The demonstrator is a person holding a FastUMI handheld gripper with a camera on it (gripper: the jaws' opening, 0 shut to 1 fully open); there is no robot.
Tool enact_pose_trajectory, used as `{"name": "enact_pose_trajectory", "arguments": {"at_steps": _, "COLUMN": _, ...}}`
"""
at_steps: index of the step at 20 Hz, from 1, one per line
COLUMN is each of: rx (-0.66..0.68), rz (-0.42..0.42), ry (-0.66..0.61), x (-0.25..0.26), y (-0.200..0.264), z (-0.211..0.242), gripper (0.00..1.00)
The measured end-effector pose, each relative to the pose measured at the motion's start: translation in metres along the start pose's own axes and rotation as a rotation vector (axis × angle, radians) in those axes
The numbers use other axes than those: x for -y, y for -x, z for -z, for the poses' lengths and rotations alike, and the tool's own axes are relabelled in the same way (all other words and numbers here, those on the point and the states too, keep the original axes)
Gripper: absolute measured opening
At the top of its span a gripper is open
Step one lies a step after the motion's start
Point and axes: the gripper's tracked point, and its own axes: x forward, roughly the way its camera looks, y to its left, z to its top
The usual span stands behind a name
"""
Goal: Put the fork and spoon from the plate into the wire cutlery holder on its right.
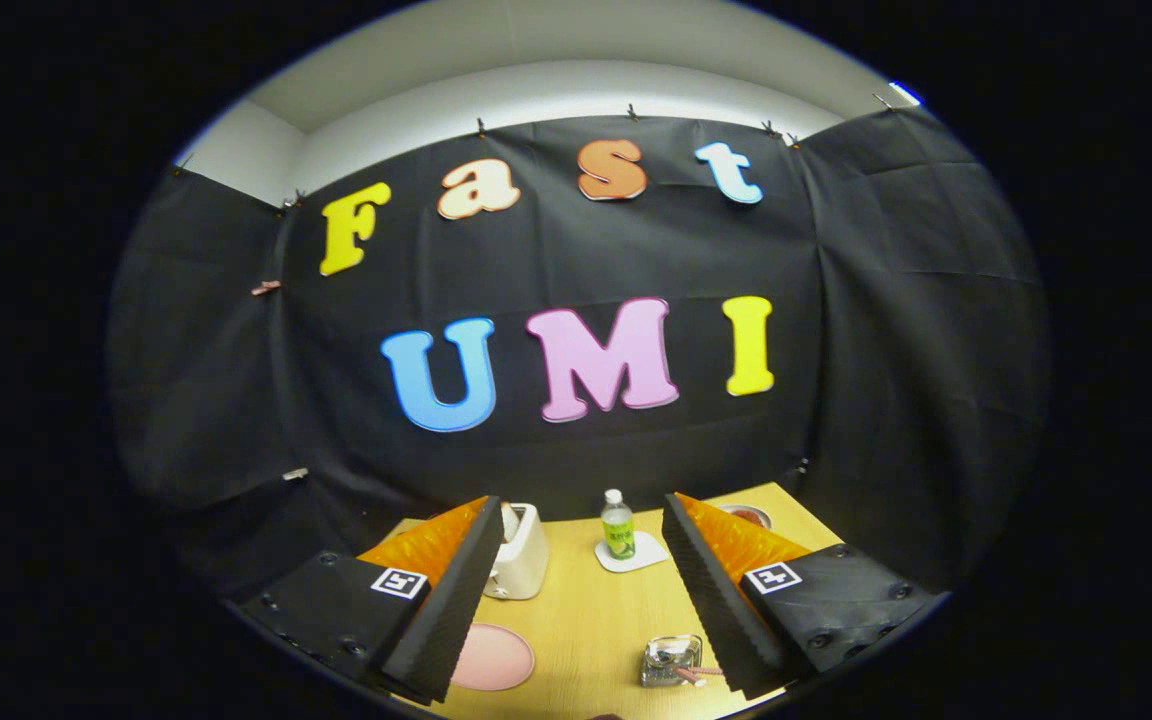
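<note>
- The gripper (581, 590) hangs high above the light wooden table (586, 620), its fingers spread wide and grasping nothing, tilted toward the far wall.
- Near the left finger lies the round pink plate (492, 657); I cannot make out a fork or spoon on it.
- Beside the right finger stands the wire cutlery holder (671, 660), pink handles (701, 675) poking out, so the job looks finished.
- Farther off: white toaster (521, 553), green bottle (618, 525) on a white coaster (648, 553).
</note>
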Motion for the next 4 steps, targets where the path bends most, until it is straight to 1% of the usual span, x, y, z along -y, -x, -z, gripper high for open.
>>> {"name": "enact_pose_trajectory", "arguments": {"at_steps": 2, "rx": -0.004, "rz": 0.020, "ry": -0.003, "x": -0.008, "y": -0.002, "z": 0.014, "gripper": 0.99}}
{"name": "enact_pose_trajectory", "arguments": {"at_steps": 4, "rx": -0.014, "rz": 0.027, "ry": 0.032, "x": -0.011, "y": -0.007, "z": 0.027, "gripper": 0.99}}
